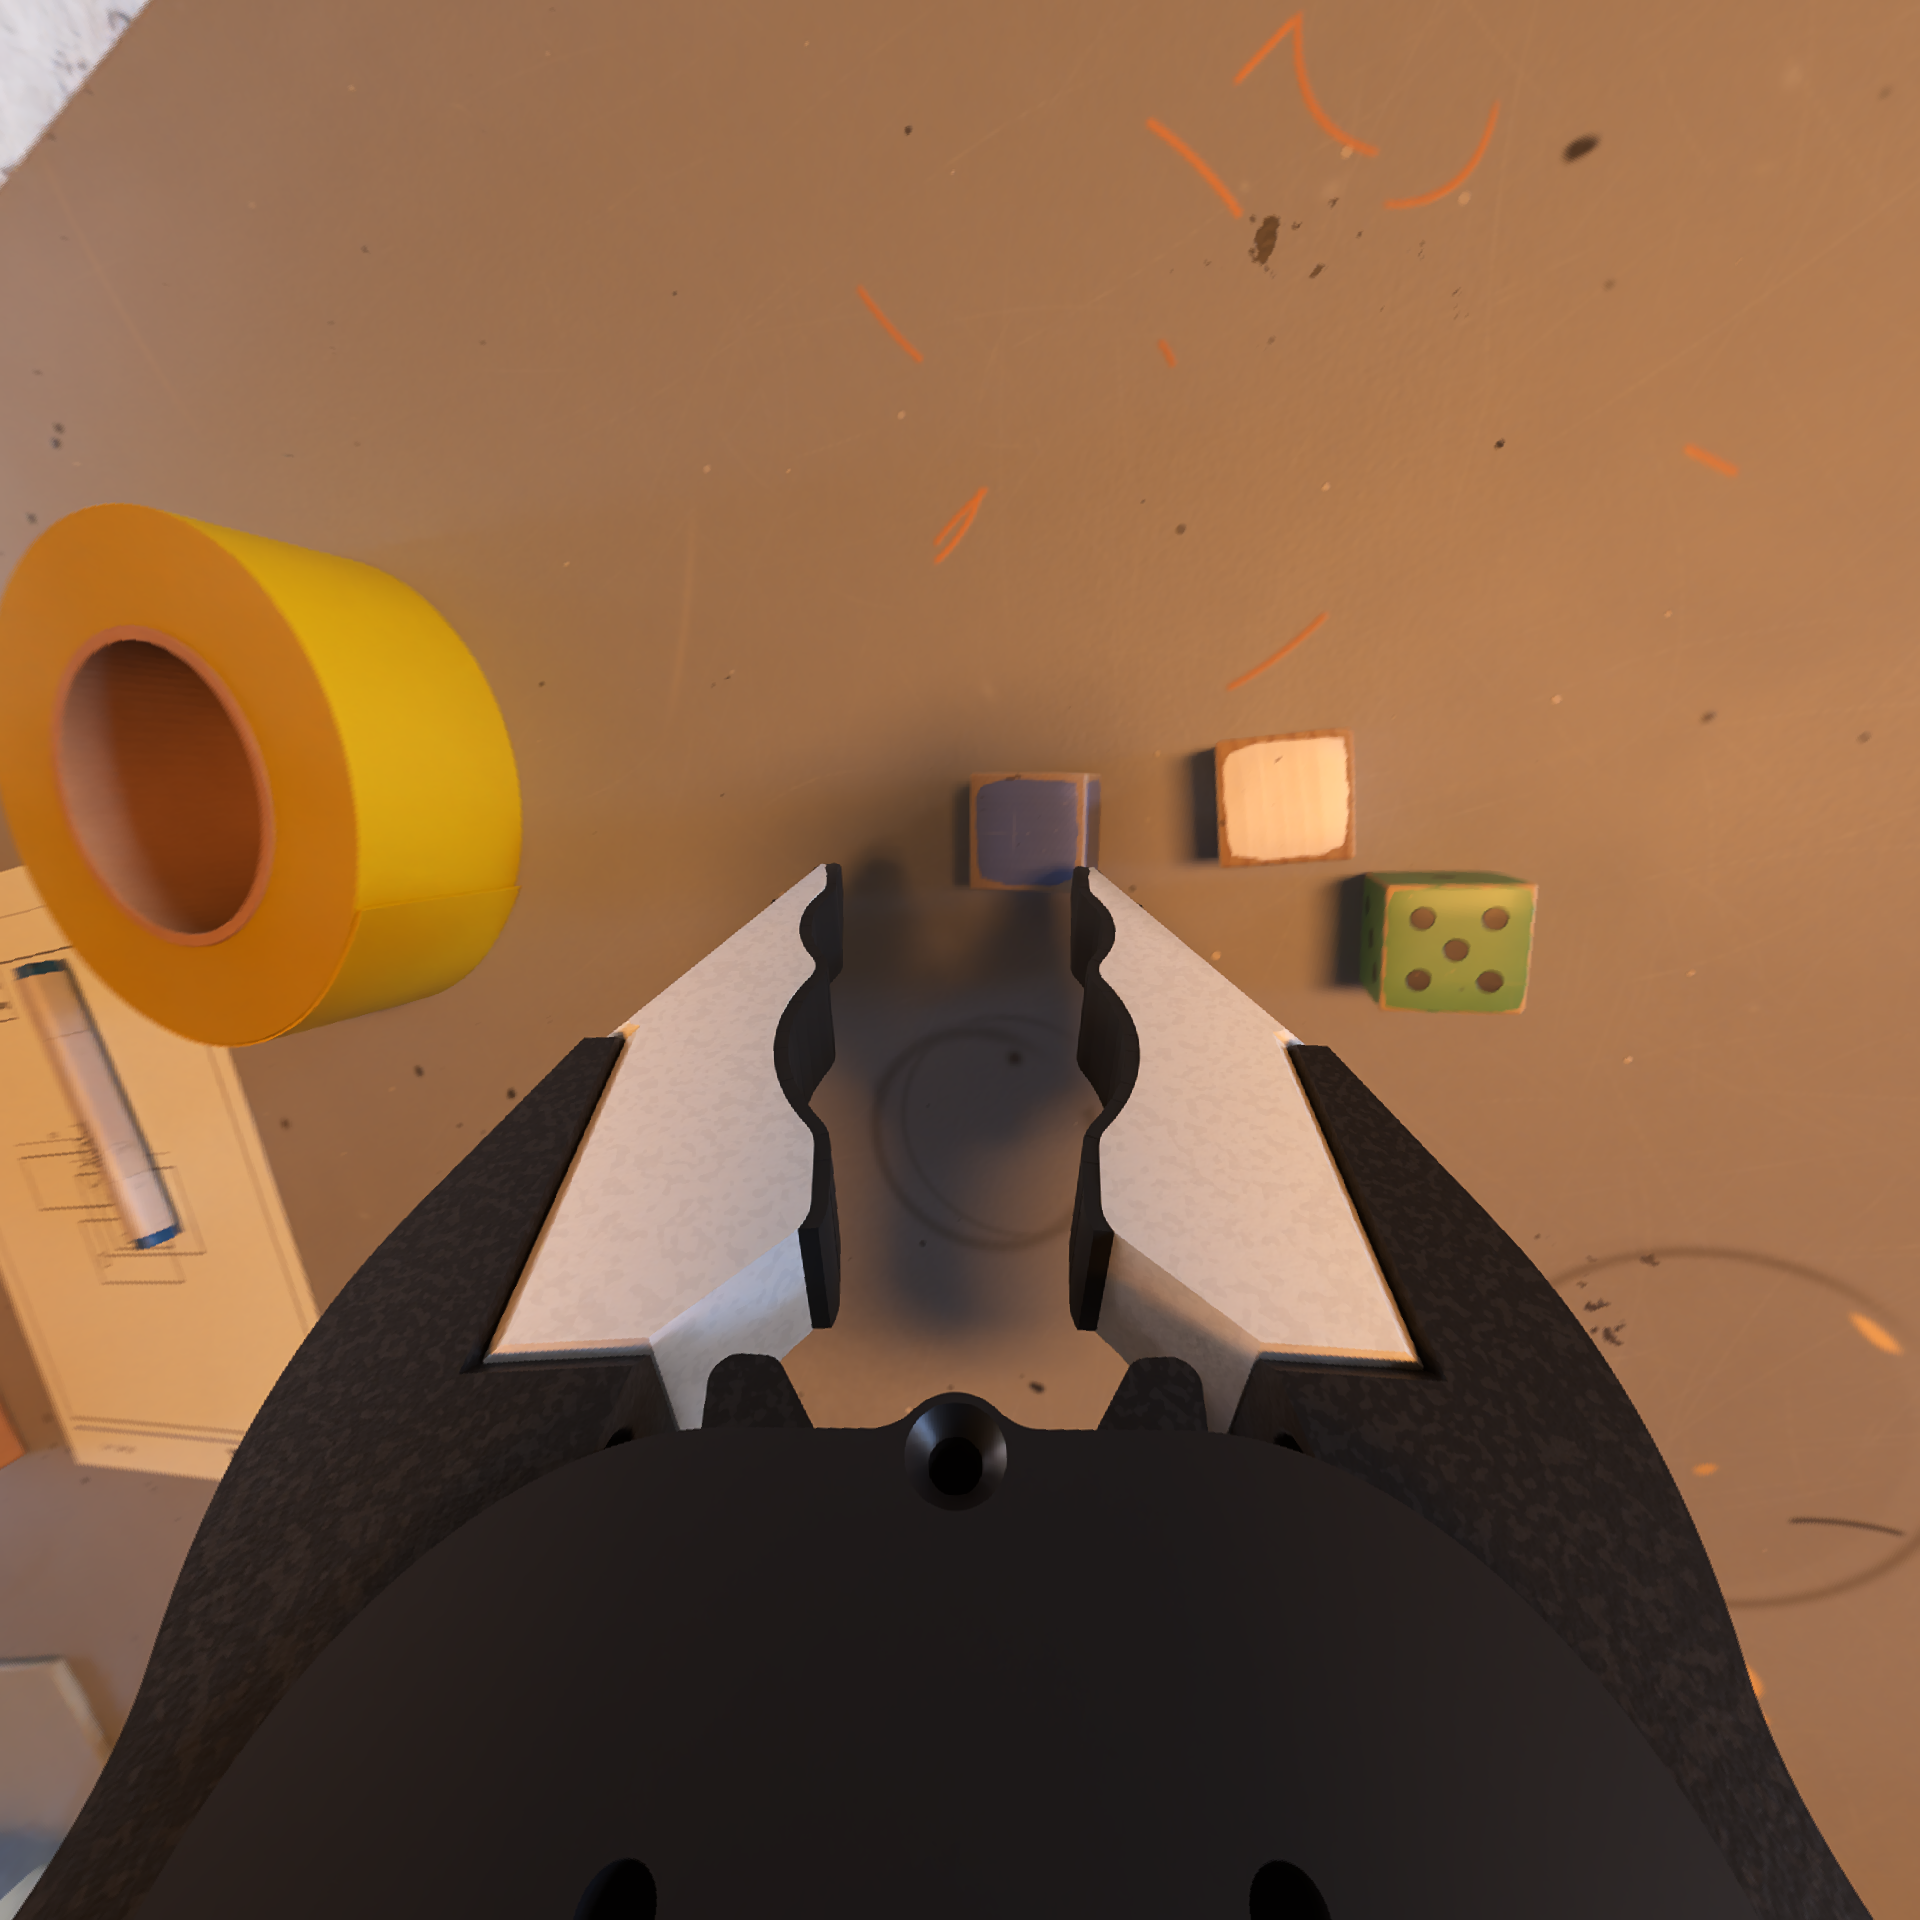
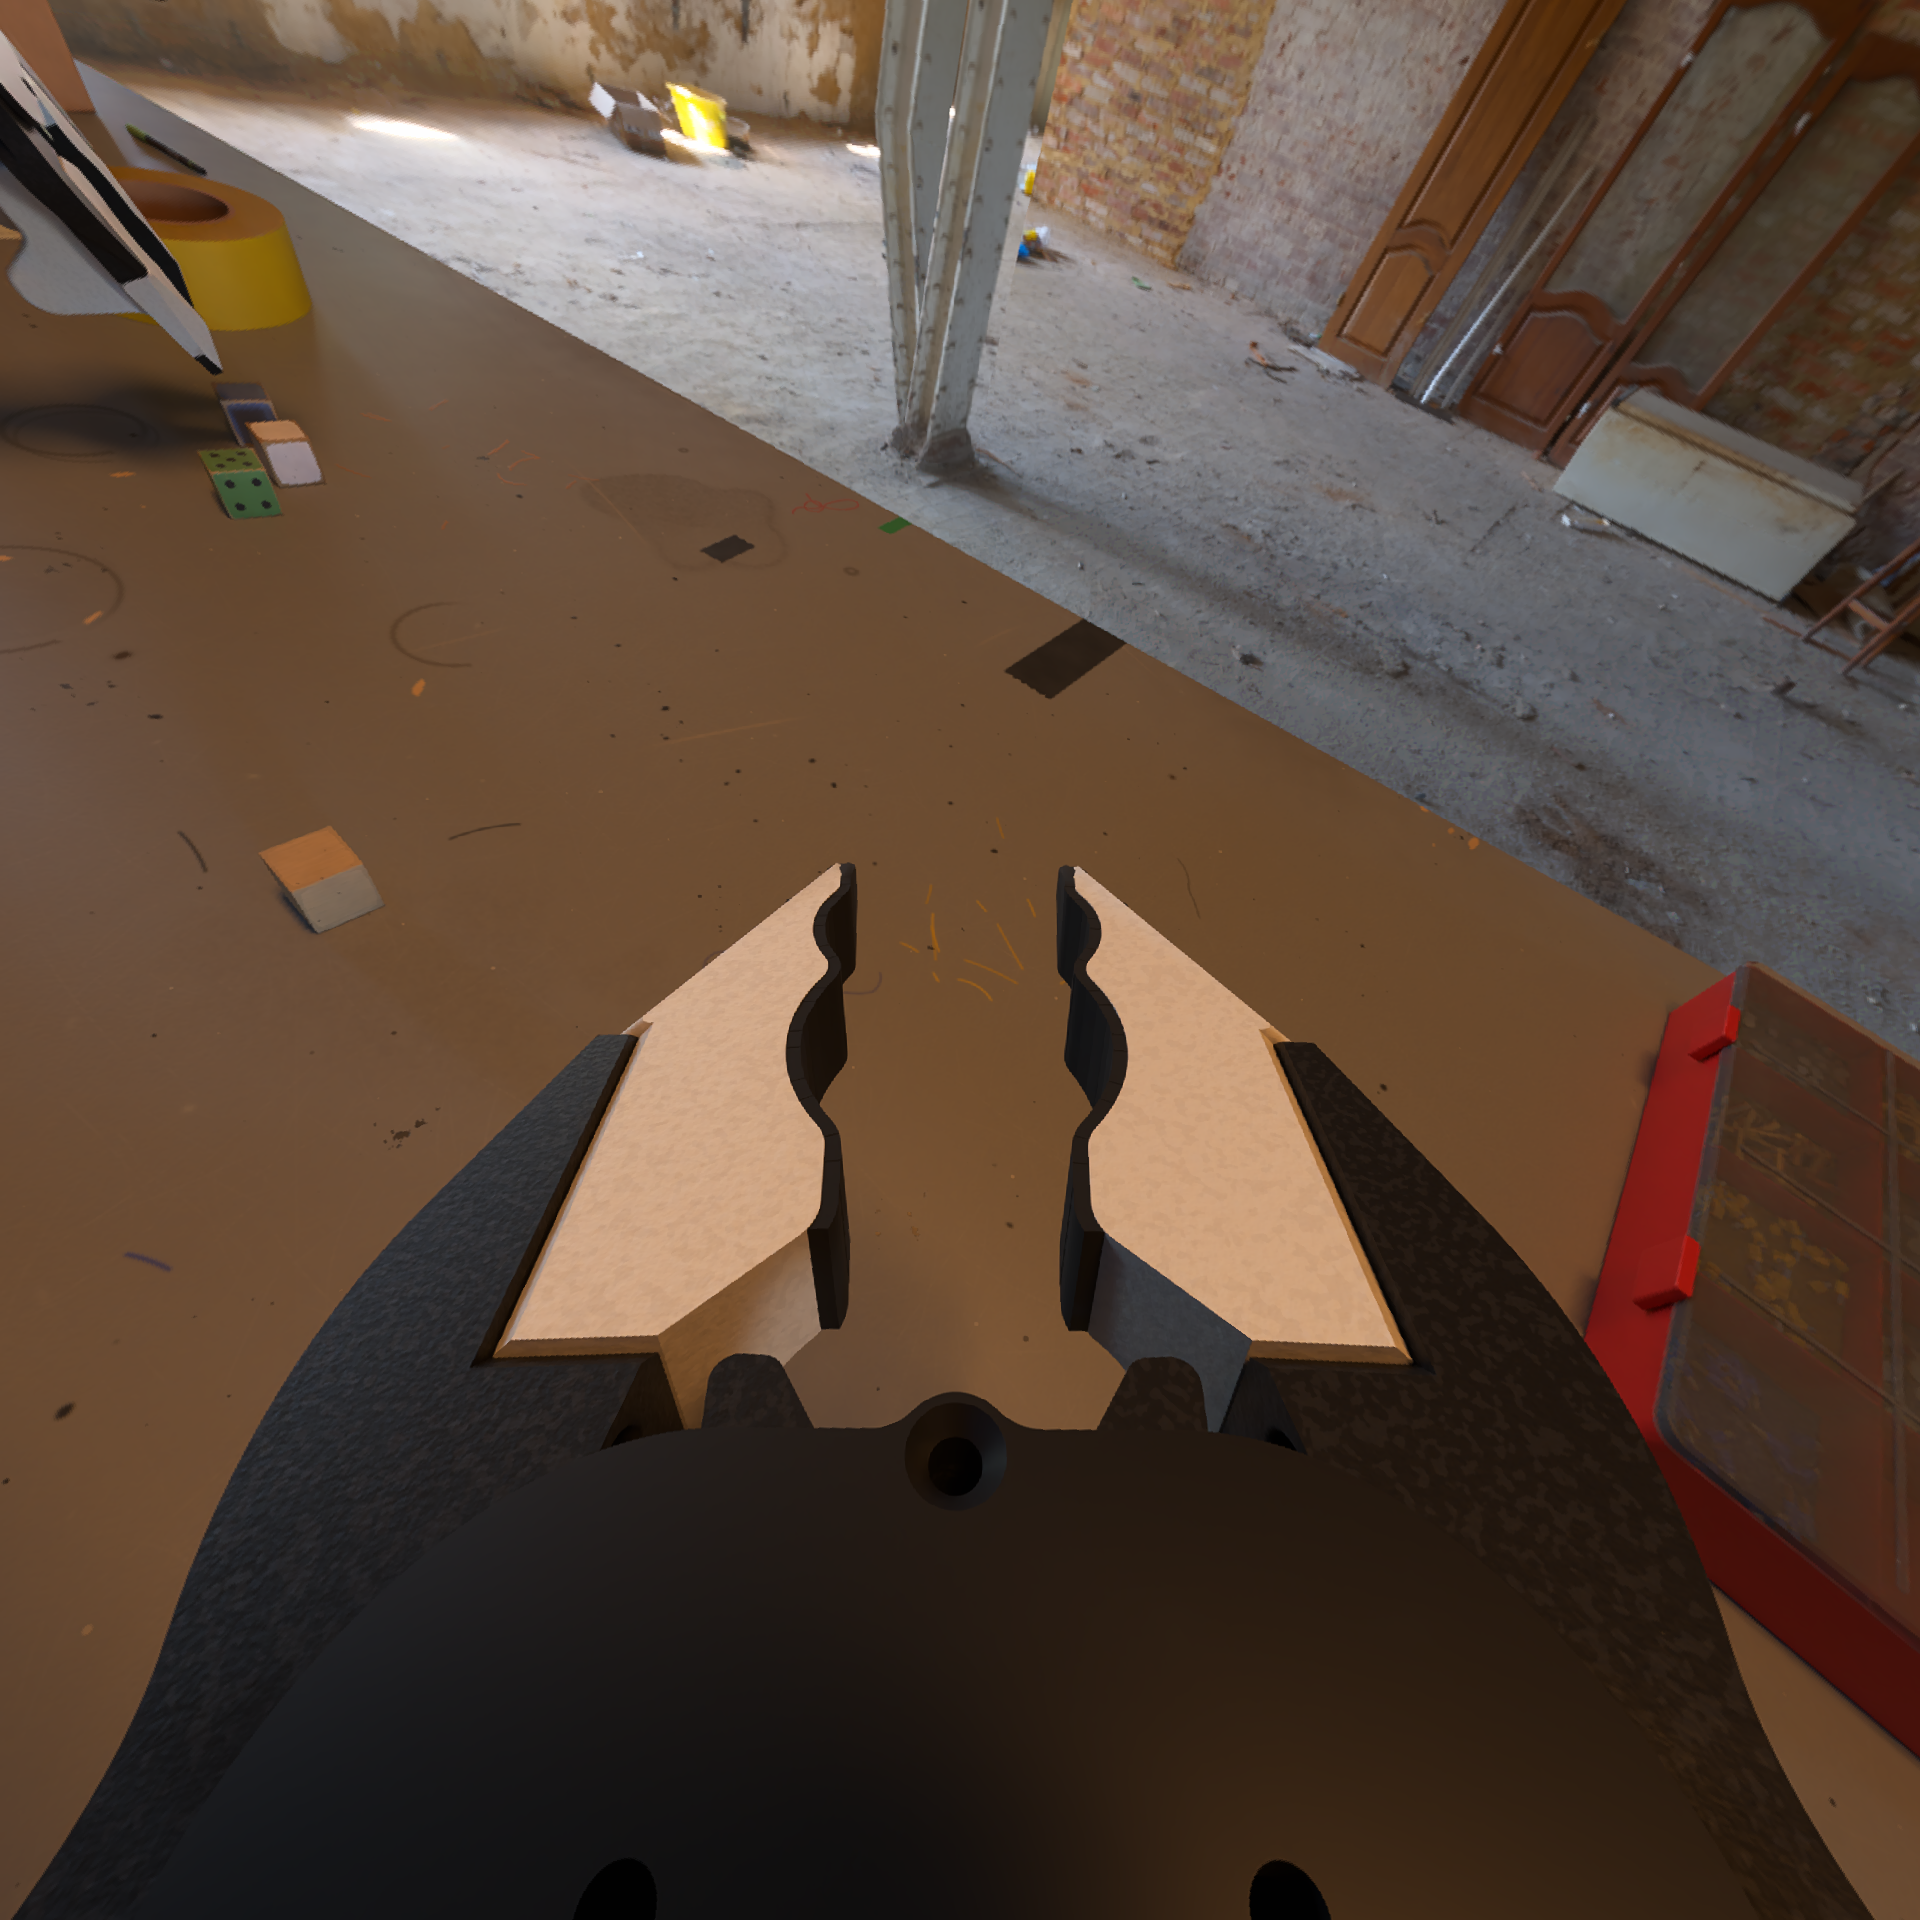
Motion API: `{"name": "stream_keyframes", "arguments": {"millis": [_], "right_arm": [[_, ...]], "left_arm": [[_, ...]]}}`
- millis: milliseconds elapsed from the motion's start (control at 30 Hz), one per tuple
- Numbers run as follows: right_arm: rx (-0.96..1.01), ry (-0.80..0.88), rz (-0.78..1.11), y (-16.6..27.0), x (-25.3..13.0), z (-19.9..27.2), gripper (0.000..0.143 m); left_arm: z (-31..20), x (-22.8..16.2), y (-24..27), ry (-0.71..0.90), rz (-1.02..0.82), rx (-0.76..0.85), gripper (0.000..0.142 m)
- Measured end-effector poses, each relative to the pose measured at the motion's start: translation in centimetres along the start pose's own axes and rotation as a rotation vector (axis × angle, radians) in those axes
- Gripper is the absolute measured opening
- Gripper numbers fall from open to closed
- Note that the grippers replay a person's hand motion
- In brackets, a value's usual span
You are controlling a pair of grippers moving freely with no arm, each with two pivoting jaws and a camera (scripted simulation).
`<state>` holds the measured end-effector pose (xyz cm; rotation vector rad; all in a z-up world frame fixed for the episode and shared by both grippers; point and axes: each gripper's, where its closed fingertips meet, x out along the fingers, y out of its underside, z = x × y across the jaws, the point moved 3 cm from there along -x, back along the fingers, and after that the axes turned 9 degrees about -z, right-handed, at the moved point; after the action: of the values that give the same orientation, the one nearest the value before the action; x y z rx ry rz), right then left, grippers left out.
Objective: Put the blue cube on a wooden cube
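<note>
The blue cube [image 1: 1031,829] sits on the brown table just beyond my left gripper's tips. A wooden cube [image 1: 1284,798] lies a short gap to its right, with a green die [image 1: 1452,943] beside that. My left gripper [image 1: 956,883] is open and empty, looking down from above the table. In the right wrist view the same group shows far left: the blue cube [image 2: 241,407], the wooden cube [image 2: 286,449] and the die [image 2: 241,480], with the left gripper's fingers [image 2: 114,281] over them. A second wooden cube [image 2: 320,879] lies alone nearer. My right gripper [image 2: 956,883] is open and empty.
A yellow tape roll [image 1: 249,769] lies left of the cubes, beside a paper with a marker [image 1: 99,1101]. A red case [image 2: 1787,1309] lies at the right near the table edge [image 2: 1143,634]. Beyond the edge is a concrete floor with a pillar [image 2: 945,229].
</note>
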<state>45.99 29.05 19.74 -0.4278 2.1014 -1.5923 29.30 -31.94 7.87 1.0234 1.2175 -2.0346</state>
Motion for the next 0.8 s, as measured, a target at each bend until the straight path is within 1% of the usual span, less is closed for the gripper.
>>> {"name": "stream_keyframes", "arguments": {"millis": [67, 133, 300, 500, 567, 633, 700, 733, 800], "right_arm": [[0.000, 0.002, 0.007, 0.1, 0.0, 0.0, 0.039], [0.001, 0.000, 0.009, 0.2, 0.0, -0.1, 0.039], [0.003, -0.005, 0.012, 0.3, 0.1, -0.1, 0.039], [-0.001, -0.011, 0.027, 0.5, 0.2, 0.0, 0.039], [0.001, -0.014, 0.027, 0.5, 0.3, 0.0, 0.039], [0.001, -0.015, 0.028, 0.5, 0.2, 0.0, 0.039], [0.002, -0.012, 0.025, 0.5, 0.1, -0.1, 0.039], [0.004, -0.011, 0.023, 0.5, 0.1, -0.1, 0.039], [0.008, -0.010, 0.018, 0.5, 0.0, -0.2, 0.039]], "left_arm": [[-0.6, 0.5, -0.2, 0.046, 0.008, -0.038, 0.044], [-0.8, 0.9, -0.2, 0.079, 0.032, -0.070, 0.048], [-1.0, 1.8, 0.5, 0.089, 0.106, -0.073, 0.053], [-1.2, 2.5, 0.7, 0.080, 0.131, -0.048, 0.052], [-1.5, 2.8, 0.9, 0.092, 0.144, -0.047, 0.049], [-1.6, 3.0, 1.1, 0.112, 0.161, -0.060, 0.042], [-1.6, 3.1, 1.2, 0.114, 0.164, -0.068, 0.030], [-1.6, 3.1, 1.2, 0.117, 0.158, -0.067, 0.028], [-1.4, 2.7, 1.1, 0.116, 0.147, -0.060, 0.028]]}}
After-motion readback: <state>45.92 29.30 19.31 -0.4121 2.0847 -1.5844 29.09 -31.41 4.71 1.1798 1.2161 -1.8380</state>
